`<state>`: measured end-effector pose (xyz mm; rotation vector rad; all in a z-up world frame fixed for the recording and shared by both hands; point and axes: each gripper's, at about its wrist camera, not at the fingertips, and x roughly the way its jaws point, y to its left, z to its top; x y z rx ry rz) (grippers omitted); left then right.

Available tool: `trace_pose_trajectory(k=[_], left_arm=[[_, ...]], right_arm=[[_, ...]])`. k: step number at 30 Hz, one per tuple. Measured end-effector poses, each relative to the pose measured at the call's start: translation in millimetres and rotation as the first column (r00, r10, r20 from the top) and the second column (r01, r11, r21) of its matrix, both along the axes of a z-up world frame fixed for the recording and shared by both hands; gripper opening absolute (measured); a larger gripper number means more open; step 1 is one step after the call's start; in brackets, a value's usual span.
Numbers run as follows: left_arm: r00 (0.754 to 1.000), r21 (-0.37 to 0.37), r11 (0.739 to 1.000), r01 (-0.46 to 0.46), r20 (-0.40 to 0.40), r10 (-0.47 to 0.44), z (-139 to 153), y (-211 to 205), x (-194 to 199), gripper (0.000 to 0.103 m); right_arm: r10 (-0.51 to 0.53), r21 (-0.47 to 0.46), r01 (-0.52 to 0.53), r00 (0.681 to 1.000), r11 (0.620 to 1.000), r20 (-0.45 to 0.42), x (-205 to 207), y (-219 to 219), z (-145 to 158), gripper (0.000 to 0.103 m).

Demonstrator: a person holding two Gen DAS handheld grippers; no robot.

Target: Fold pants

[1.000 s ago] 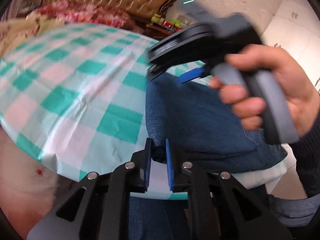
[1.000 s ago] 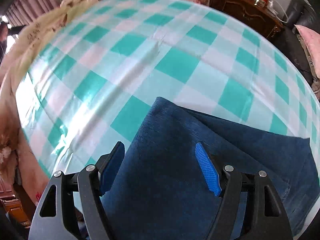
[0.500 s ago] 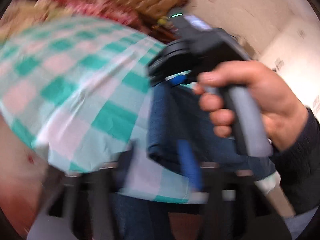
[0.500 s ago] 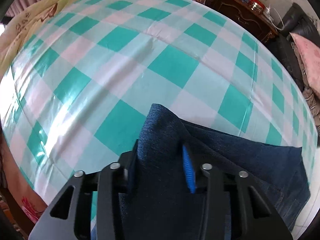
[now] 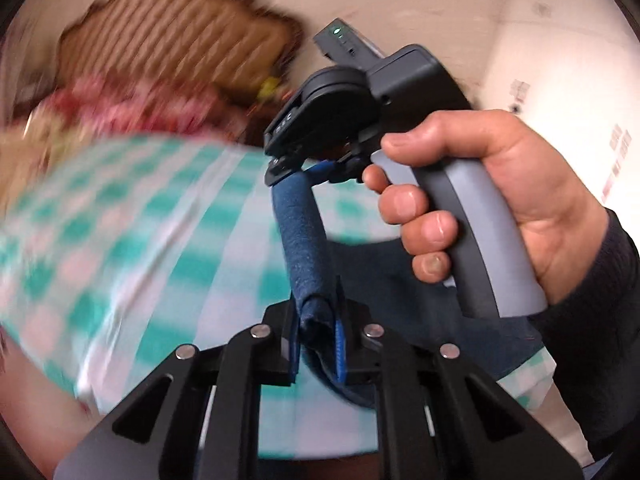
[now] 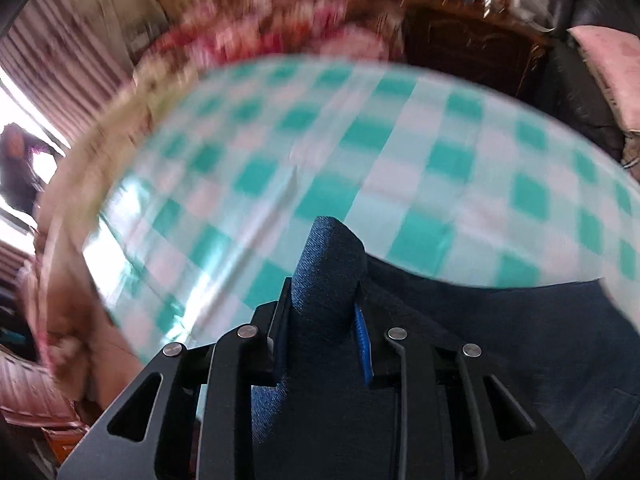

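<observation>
Dark blue denim pants (image 5: 306,240) lie on a bed with a green, pink and white checked cover (image 5: 140,220). My left gripper (image 5: 318,344) is closing, and its blue pads pinch the near end of the pants' folded edge. That edge stretches taut up to my right gripper (image 5: 316,168), held by a person's hand (image 5: 460,184). In the right wrist view the right gripper (image 6: 322,324) is also closing, with a thick fold of the pants (image 6: 328,264) pressed between its pads. The gripped edge hangs above the cover (image 6: 400,160).
A padded brown headboard (image 5: 172,40) and flowered bedding (image 5: 132,104) lie at the bed's far end. A dark wooden cabinet (image 6: 472,48) and a pink cushion (image 6: 608,64) stand beyond the bed. A person (image 6: 16,160) stands by the bright window at left.
Both grippers closed on the pants' folded edge and rose, lifting it off the bed. The left jaws opened briefly, then shut on the fold. Both views now blur with motion.
</observation>
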<state>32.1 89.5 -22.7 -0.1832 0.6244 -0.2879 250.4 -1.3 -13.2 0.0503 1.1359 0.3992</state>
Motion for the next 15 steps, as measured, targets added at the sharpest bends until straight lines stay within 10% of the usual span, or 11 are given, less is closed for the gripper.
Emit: trace_pose_trajectory(k=[8,15], left_arm=[[0.920,0.289,0.921,0.263,0.212,-0.330,69,-228,-15,0.012],[0.837,0.490,0.770,0.408,0.136,-0.530,-21,-411,-46,0.012]], right_arm=[[-0.186,0.200,0.169,0.980,0.965,0.068,-22,-238,90,0.026],[-0.344,0.241,0.353,0.935,0.904,-0.082,-61,-436,-18,0.035]])
